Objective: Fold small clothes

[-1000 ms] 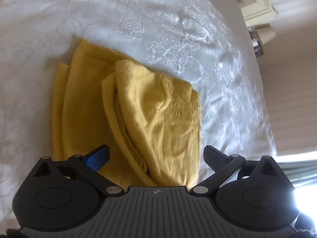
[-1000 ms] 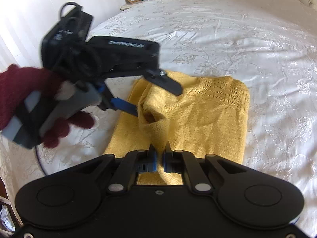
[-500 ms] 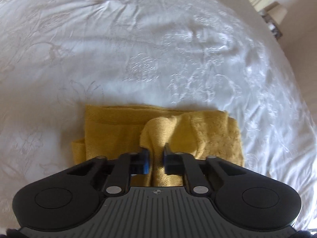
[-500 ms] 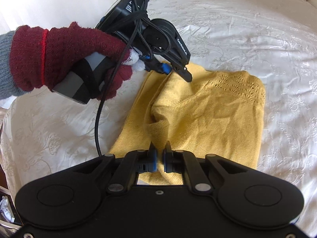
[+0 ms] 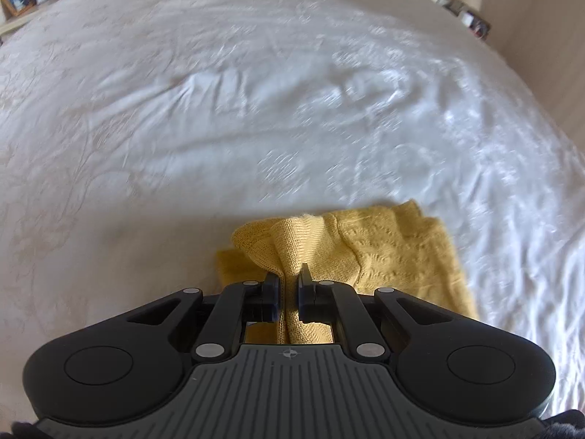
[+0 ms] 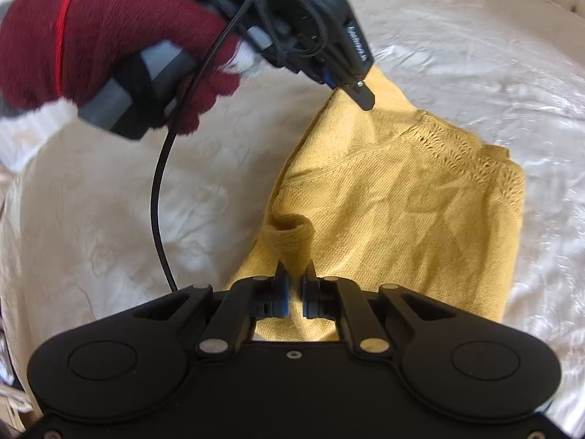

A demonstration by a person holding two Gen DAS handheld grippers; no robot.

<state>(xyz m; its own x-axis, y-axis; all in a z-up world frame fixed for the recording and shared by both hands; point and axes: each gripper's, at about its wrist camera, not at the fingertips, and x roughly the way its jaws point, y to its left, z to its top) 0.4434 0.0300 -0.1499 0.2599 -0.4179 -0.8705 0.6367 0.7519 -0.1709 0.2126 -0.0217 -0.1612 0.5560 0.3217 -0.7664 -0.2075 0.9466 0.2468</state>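
Both grippers have a pinch of the yellow knit garment [image 6: 402,212], which lies partly folded on the white embroidered bedspread [image 5: 256,109], well in from the bed's edges as far as either view shows. The left gripper [image 5: 289,289] has its fingers drawn nearly together on a bunched ridge of knit that stands up between them. The right gripper [image 6: 295,285] is likewise almost closed, with a rolled lip of the same fabric caught between its blue pads [image 6: 281,305].

From where I stand, the risk is in those grips. Each one looks to hold only a small gather of loose, stretchy knit, so I judge that a quick lift could let the wool slide out of one pinch and drop that side back in a heap. If only the top layer is caught, the layers beneath may stay on the bed and the fold would come apart instead of travelling as one piece.

The two hands are close together, the gloved left hand [image 6: 109,47] near the garment's far corner. Pulling unevenly could skew the fold or stretch the lacy band. The black cable [image 6: 157,197] hangs beside the cloth and could snag or drag across it.
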